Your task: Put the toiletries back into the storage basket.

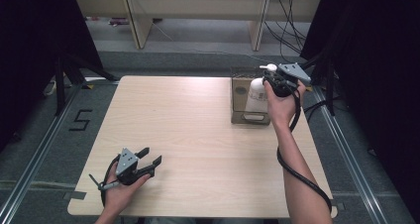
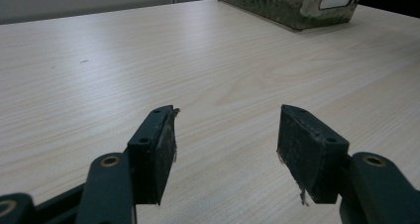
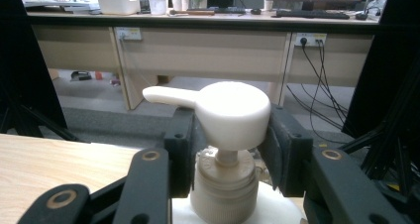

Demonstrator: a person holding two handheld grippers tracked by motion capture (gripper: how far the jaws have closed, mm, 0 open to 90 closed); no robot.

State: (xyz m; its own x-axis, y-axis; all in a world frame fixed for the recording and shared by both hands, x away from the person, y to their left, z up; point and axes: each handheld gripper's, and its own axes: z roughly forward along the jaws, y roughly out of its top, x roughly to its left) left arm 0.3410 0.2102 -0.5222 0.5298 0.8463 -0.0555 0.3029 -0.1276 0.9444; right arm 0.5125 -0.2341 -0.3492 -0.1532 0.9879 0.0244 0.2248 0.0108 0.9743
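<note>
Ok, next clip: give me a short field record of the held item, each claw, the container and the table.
held item: white plastic pump bottle, upright at the open top of the box
right claw: shut on the bottle's pump head, one pad on each side
left claw: open, nothing between its pads, low over the near left of the table
container: brown cardboard box at the far right of the table
surface: light wood-grain table

One white pump bottle [image 1: 257, 96], one dark open box [image 1: 241, 96], one wooden bench [image 1: 198, 149], two tongs, the left tongs [image 1: 151, 163] and the right tongs [image 1: 270, 78]
</note>
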